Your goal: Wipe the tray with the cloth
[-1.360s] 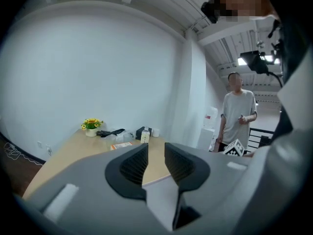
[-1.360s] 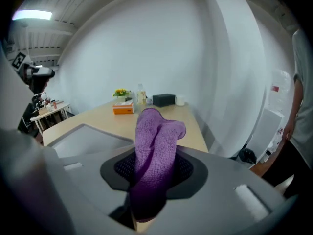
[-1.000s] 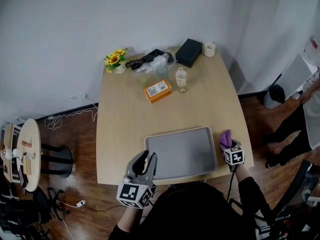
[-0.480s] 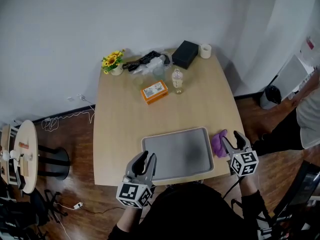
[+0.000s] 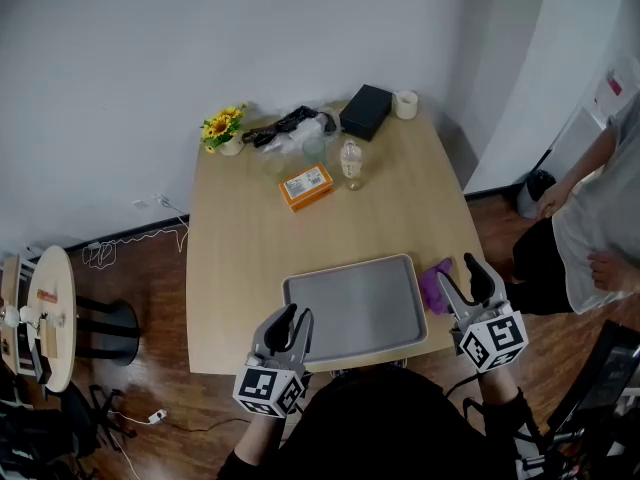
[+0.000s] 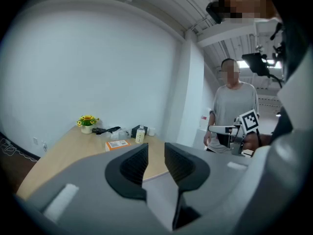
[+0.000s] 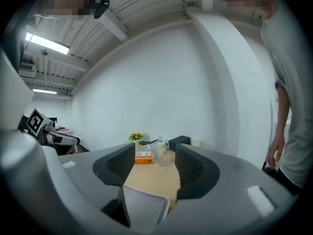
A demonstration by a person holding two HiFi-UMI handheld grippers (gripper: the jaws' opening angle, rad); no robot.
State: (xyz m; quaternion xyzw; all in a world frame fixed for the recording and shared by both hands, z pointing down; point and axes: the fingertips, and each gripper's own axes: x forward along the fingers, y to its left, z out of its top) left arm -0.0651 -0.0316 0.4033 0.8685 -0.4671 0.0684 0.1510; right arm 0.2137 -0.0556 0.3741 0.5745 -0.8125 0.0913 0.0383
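Note:
The grey tray [image 5: 355,308] lies empty at the table's near edge. A crumpled purple cloth [image 5: 435,284] rests on the table against the tray's right side. My right gripper [image 5: 463,280] hovers just above and to the right of the cloth; its jaws have just been opening, and they stand open with nothing between them [image 7: 155,163]. Over the tray's near left corner my left gripper [image 5: 290,320] holds still. Its jaws stand a narrow gap apart and are empty [image 6: 156,160].
At the table's far end stand a flower pot [image 5: 224,128], black cables [image 5: 285,121], an orange box [image 5: 306,185], a small bottle [image 5: 351,161], a black box [image 5: 365,111] and a white cup [image 5: 405,104]. A person [image 5: 600,218] stands right of the table. A round side table [image 5: 45,313] is at the left.
My right gripper has risen from the cloth, tipped up from pointing down and opened; the cloth stays on the table beside the tray. The left gripper has not moved.

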